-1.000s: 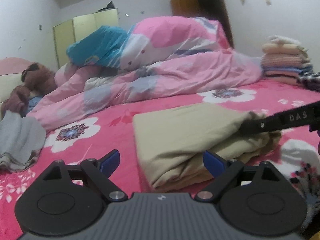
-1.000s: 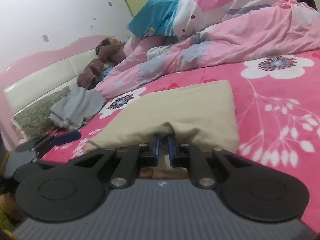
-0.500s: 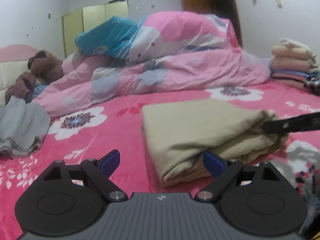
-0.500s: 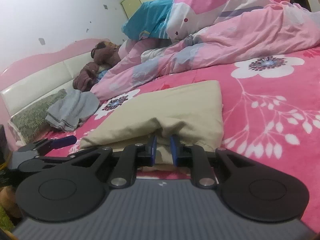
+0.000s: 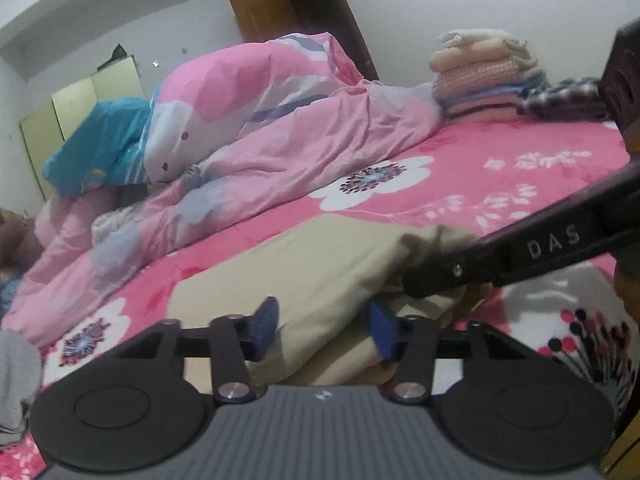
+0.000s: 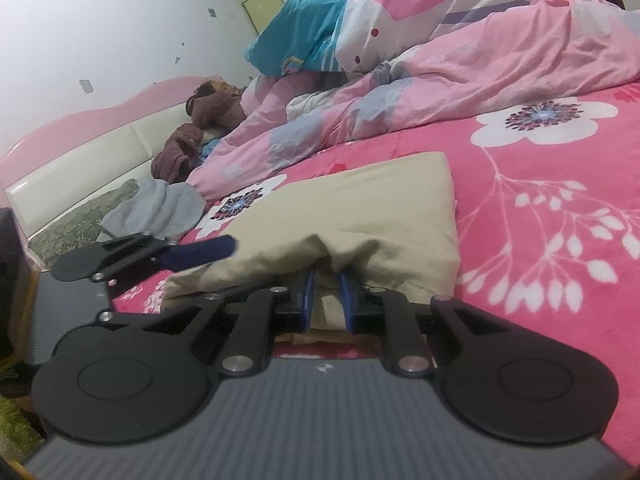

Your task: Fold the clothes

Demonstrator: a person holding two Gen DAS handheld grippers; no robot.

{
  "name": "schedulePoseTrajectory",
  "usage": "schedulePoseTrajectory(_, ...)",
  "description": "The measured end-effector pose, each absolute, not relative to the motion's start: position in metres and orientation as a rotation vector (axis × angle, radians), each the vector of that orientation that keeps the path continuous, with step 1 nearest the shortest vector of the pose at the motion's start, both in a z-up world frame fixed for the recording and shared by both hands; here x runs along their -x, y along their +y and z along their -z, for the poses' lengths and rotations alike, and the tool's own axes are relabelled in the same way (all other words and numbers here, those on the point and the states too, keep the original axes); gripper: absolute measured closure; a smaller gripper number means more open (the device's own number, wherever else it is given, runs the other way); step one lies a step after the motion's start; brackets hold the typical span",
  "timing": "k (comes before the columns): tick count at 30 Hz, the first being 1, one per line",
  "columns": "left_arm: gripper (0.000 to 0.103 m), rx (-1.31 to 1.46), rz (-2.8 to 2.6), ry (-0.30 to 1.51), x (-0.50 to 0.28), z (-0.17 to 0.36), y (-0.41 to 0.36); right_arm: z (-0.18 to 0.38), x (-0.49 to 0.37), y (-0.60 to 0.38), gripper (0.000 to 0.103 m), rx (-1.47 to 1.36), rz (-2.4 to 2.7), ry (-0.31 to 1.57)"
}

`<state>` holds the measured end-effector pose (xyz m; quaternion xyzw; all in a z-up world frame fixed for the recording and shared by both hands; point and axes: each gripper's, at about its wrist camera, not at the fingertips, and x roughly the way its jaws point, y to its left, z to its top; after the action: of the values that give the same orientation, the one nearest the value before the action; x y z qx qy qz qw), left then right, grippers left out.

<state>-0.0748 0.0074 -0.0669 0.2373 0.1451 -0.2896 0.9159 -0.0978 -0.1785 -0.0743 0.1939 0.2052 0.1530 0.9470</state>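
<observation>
Folded beige cotton garment, soft and limp, is lying on the pink floral bed; right gripper is pinching its near edge, left gripper is closing around the adjacent fold, best held through all layers.

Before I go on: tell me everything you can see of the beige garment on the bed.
The beige garment is plain woven cloth, folded into a layered rectangle lying flat on the pink floral bedsheet. The right gripper pinches a bunched fold at its near edge. The left gripper straddles another edge, its jaws closing, cloth between them.
</observation>
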Motion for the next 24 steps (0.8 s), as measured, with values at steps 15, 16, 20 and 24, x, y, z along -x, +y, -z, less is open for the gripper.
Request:
schedulePoseTrajectory(15, 0.096, -0.468, 0.642, 0.274, 0.088, 0.081, 0.018, 0.084, 0.089, -0.167, 0.096, -0.457, -0.234, 0.351)
schedulePoseTrajectory(16, 0.096, -0.486, 0.640, 0.268, 0.089, 0.084, 0.018, 0.084, 0.093, -0.169, 0.096, -0.437, -0.232, 0.353)
schedulePoseTrajectory(20, 0.095, -0.518, 0.636, 0.249, 0.093, 0.091, 0.018, 0.084, 0.113, -0.187, 0.095, -0.400, -0.227, 0.370)
schedulePoseTrajectory(24, 0.095, -0.524, 0.637, 0.243, 0.093, 0.093, 0.019, 0.076, 0.135, -0.208, 0.091, -0.373, -0.208, 0.380)
